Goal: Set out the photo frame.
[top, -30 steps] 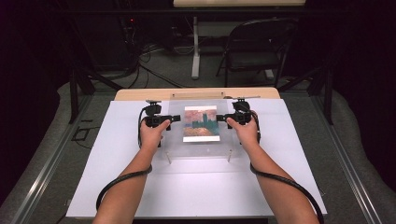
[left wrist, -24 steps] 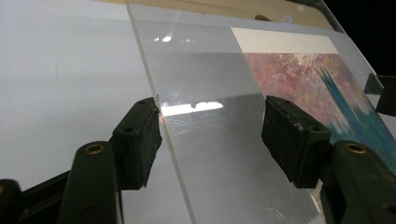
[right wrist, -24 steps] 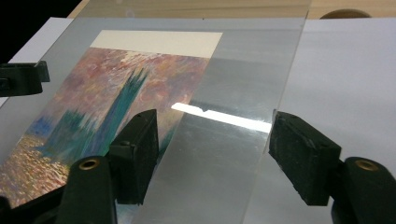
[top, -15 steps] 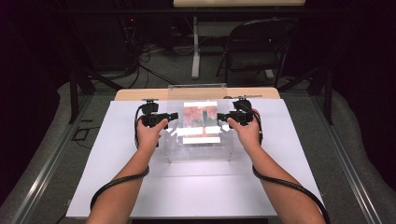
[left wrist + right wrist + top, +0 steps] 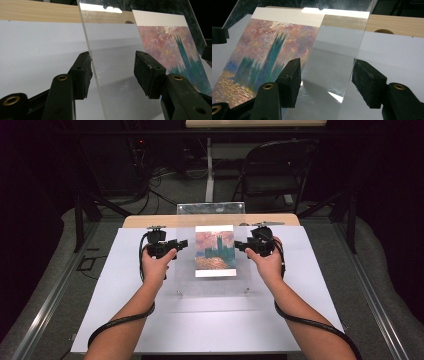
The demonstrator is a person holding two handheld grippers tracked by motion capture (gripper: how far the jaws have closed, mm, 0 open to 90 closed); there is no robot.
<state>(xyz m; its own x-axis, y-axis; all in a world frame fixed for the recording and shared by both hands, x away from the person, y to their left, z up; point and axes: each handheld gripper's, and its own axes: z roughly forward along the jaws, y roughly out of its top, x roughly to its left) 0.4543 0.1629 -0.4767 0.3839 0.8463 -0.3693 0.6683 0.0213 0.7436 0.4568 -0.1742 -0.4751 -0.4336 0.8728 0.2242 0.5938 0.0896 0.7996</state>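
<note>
A clear acrylic panel (image 5: 212, 285) carrying a painted print (image 5: 215, 251) of towers under a pink sky stands tilted, far edge raised, near corners low by the white mat. My left gripper (image 5: 184, 243) is at its left edge and my right gripper (image 5: 239, 245) at its right edge. In the left gripper view the panel (image 5: 115, 45) passes edge-on between the jaws of the left gripper (image 5: 112, 62), leaning on one pad while the other stands off it. In the right gripper view the panel (image 5: 337, 50) and print (image 5: 272, 50) lie between the right gripper's (image 5: 325, 70) jaws, both pads apart from it. Both pairs of jaws have just been closing.
A white mat (image 5: 310, 285) covers the table, with a strip of bare wood (image 5: 150, 221) along its far side. Beyond stand a folding chair (image 5: 272, 170) and floor cables (image 5: 150, 175). Metal rails (image 5: 45, 305) run along both sides of the table.
Both hands have risen and moved slightly outward from the print. The panel's far edge has tipped up with them, so the print looks bigger and higher.
</note>
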